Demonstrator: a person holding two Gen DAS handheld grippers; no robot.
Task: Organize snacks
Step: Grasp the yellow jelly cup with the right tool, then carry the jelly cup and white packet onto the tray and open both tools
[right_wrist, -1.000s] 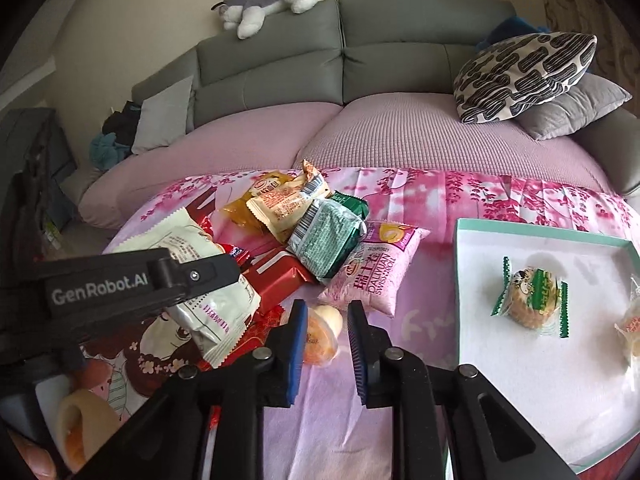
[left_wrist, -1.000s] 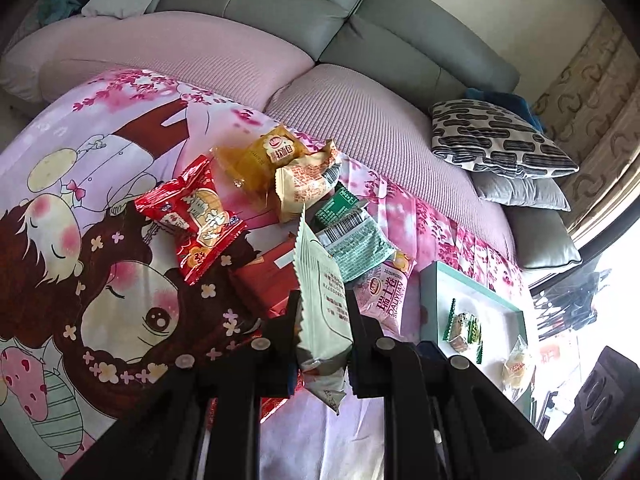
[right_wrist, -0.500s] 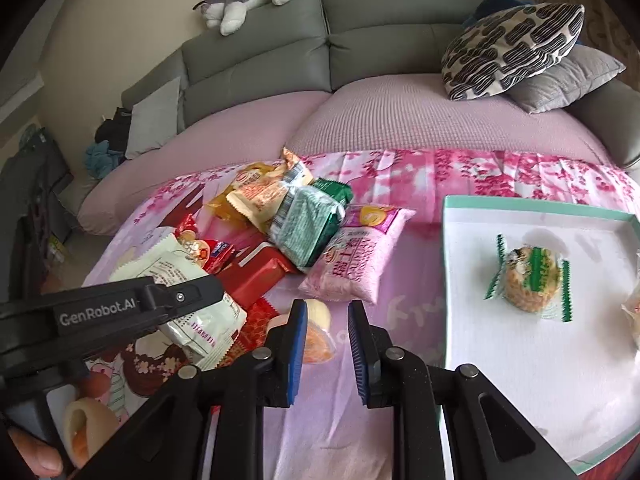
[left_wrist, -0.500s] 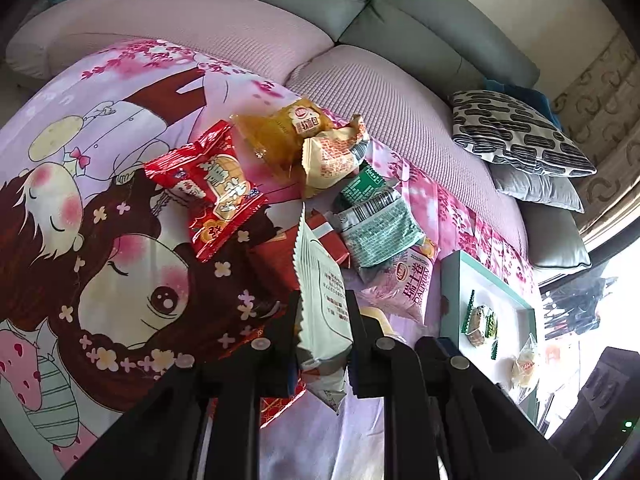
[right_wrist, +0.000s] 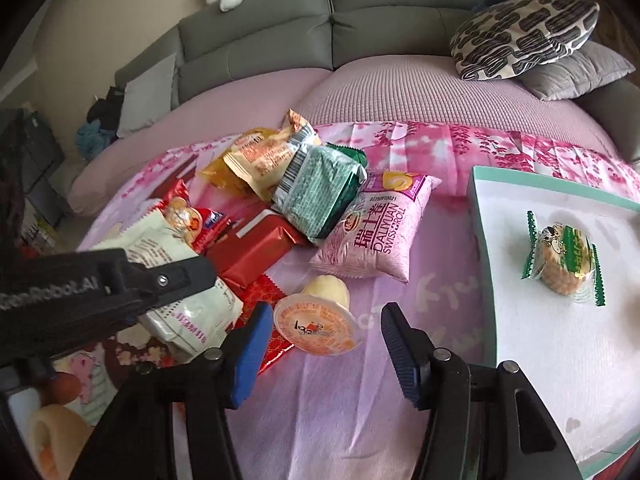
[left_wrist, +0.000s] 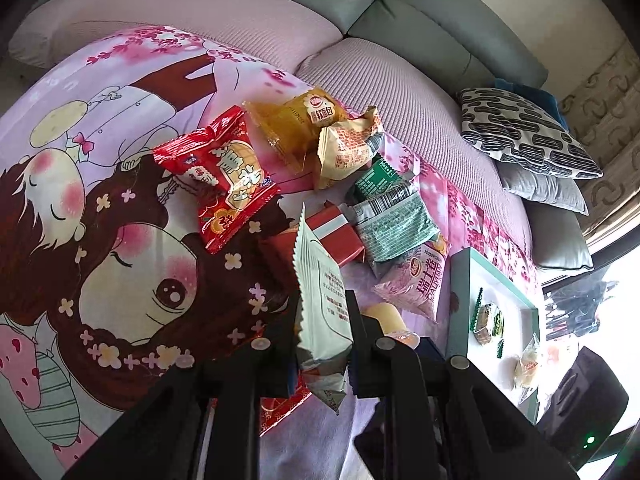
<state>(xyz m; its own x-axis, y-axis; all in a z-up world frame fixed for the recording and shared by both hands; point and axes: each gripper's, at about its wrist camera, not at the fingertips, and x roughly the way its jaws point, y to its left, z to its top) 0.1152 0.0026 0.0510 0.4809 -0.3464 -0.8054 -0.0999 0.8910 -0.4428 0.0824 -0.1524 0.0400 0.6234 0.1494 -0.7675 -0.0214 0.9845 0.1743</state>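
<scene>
Since the earlier frames the right gripper [right_wrist: 324,344] has sunk toward the bed and its fingers have just been opening; they now stand spread, touching nothing.

Left wrist view: the left gripper [left_wrist: 322,344] keeps its fingers pinched on one white snack packet [left_wrist: 320,304], held upright above the bedspread [left_wrist: 80,240]. One white tray [left_wrist: 460,300] lies toward the bed's right edge, two wrapped snacks in it.

Right wrist view: one jelly cup [right_wrist: 316,322] lies on its side just ahead of the spread fingers, slightly left of centre, lid facing them, its long axis running away. I judge the right hand nearer.
</scene>
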